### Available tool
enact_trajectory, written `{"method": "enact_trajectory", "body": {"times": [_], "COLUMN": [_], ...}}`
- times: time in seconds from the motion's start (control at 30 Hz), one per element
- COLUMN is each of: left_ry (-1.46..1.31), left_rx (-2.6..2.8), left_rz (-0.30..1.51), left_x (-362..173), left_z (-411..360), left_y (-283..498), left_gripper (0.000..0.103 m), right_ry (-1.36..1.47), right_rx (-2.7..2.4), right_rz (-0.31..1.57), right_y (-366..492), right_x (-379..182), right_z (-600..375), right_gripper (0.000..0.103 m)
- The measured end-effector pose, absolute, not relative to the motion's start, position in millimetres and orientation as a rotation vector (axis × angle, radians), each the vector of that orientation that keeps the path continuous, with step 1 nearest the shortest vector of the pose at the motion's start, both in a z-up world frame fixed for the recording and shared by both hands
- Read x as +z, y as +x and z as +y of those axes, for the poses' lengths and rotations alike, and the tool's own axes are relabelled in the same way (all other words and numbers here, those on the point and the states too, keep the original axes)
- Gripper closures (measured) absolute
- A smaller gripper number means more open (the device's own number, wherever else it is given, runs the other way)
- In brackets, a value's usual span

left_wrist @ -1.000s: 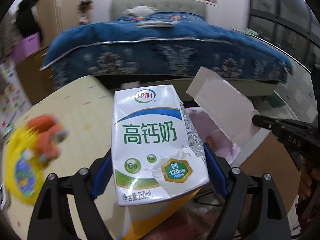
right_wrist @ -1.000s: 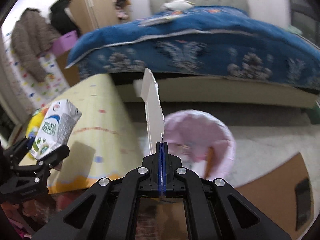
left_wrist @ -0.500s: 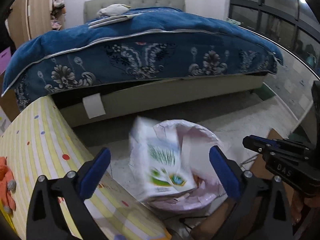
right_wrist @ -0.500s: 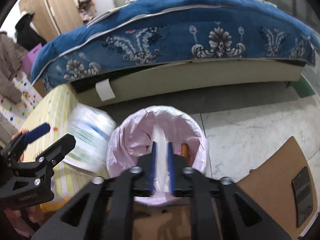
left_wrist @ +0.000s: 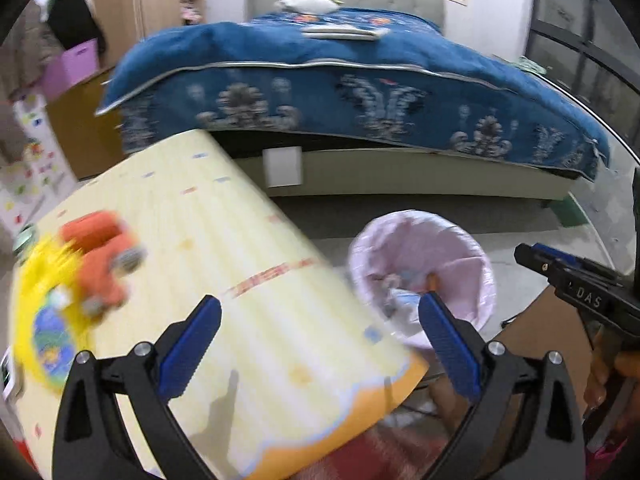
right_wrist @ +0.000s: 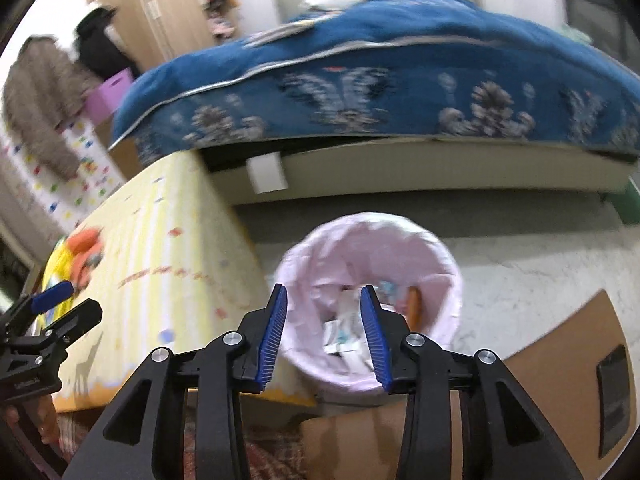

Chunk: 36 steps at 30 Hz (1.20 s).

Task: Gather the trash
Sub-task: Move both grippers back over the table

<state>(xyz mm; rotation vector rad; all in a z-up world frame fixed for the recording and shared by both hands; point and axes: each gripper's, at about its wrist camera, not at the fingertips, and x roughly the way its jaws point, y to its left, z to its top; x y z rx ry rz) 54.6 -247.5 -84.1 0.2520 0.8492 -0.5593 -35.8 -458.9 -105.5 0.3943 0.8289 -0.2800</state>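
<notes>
Bedroom floor scene, seen from two hand-held grippers that both pointed downward. The left gripper [left_wrist: 320, 344], black with blue ribbed pads, stood spread as wide as it goes with nothing between its fingers; beneath and ahead of it lay a pale yellow striped play mat [left_wrist: 224, 264] with an orange edge. Ahead and to the right of that gripper sat a round waste bin lined with a pink plastic bag [left_wrist: 472, 272], just beside the mat's edge. Inside the bin lay crumpled white and light-blue trash [right_wrist: 344, 328], blurred in both views, next to an orange object [right_wrist: 414, 306] against the liner. The right gripper [right_wrist: 324, 336] hovered directly over the bin's near rim, its jaws opening and empty, the trash showing through the gap below them. To the far left of the left gripper, a yellow round toy with an orange plush piece [left_wrist: 92, 264] rested on the mat, blurred. Beyond the bin stood a bed covered by a blue patterned quilt [left_wrist: 360, 92]. A flat brown cardboard sheet [right_wrist: 560, 360] lay on the floor to the right of the right gripper.
</notes>
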Motion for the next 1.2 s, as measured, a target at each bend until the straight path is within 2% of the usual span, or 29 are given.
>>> {"method": "enact_trajectory", "body": {"times": [0.1,0.63,0.67,0.77,0.8,1.2], "left_ry": [0.224,0.074,0.063,0.047,0.045,0.019], "left_rx": [-0.517,-0.102,-0.083,-0.051,-0.046,-0.035], "left_rz": [0.851,0.82,0.821,0.817,0.815,0.813], "left_x": [-77.6,-76.0,-76.9,-77.9,-78.1,-81.6], "left_z": [-213.8,-3.1,7.2,26.9,29.6,41.1], "left_y": [50.0,59.6,61.6,68.3,71.7,107.1], "left_gripper": [0.007,0.007,0.007,0.007,0.007,0.007], "right_ry": [0.328,0.056,0.052,0.031,0.028,0.039], "right_rx": [-0.199,0.143,0.152,0.175,0.183,0.292], "right_rz": [0.834,0.851,0.852,0.864,0.867,0.951], "right_y": [-25.2,50.2,56.4,78.9,85.3,177.1], "right_x": [-95.8,-65.1,-66.3,-70.5,-71.6,-101.1], "right_z": [-422.6,-239.7,-233.3,-214.6,-210.0,-170.2], "right_gripper": [0.053,0.046,0.047,0.063,0.065,0.065]}}
